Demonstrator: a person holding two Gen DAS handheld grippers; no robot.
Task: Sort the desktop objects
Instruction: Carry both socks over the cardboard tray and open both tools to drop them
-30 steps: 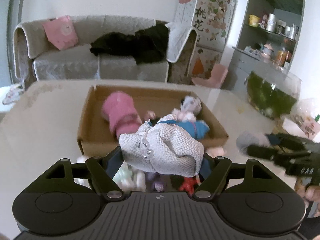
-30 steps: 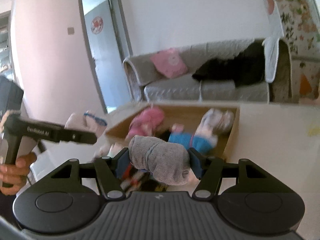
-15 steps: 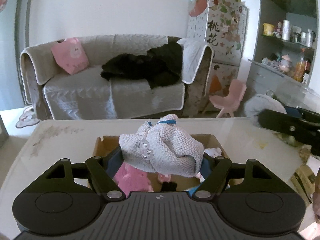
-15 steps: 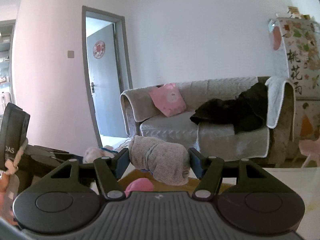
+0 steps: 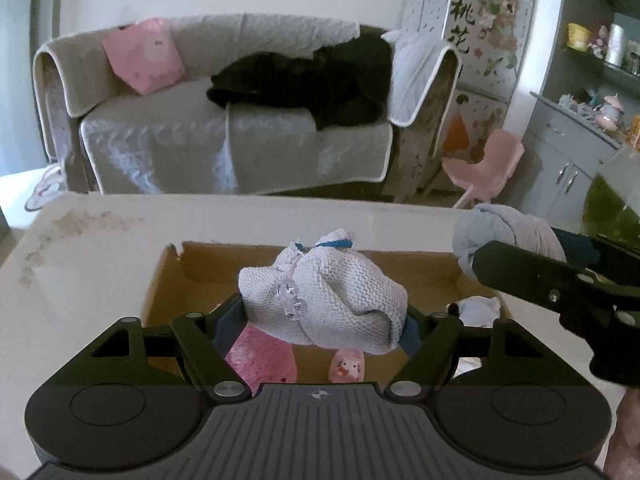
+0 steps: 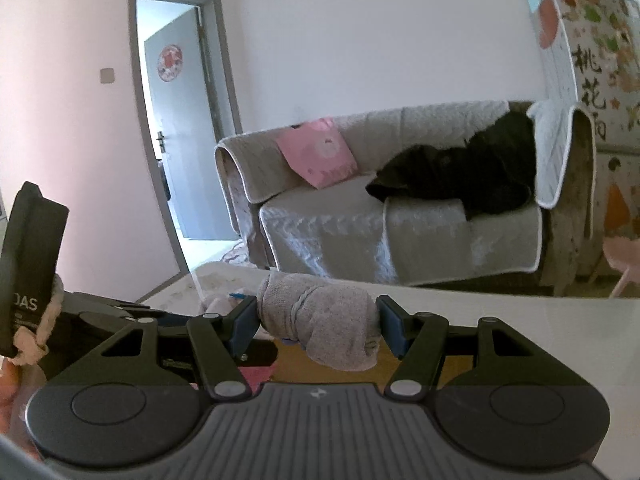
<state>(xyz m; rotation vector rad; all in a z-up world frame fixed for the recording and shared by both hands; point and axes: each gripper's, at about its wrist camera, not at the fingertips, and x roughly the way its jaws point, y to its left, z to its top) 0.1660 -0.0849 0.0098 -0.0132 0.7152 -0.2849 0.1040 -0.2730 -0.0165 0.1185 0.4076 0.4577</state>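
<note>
My left gripper [image 5: 322, 320] is shut on a white knitted bundle [image 5: 324, 300] with a clear bead trim, held above the open cardboard box [image 5: 208, 264]. Pink plush items [image 5: 264, 354] lie in the box beneath it. My right gripper [image 6: 318, 324] is shut on a rolled grey sock bundle [image 6: 320, 320], held over the same box [image 6: 332, 372]. In the left wrist view that grey bundle [image 5: 508, 236] and the right gripper's black fingers [image 5: 532, 276] hover at the box's right side. The left gripper's body [image 6: 36, 272] shows at the left edge of the right wrist view.
The box sits on a pale table [image 5: 92, 248]. Behind it stand a grey sofa [image 5: 240, 136] with a pink cushion [image 5: 140, 54] and dark clothing, a small pink chair [image 5: 484, 164], and grey shelves [image 5: 592, 80] at the right. A white item [image 5: 480, 308] lies in the box's right corner.
Both grippers have moved toward the sofa over the box, keeping hold of their bundles. The box has slid lower in both views, and the right gripper now appears closer beside the left.
</note>
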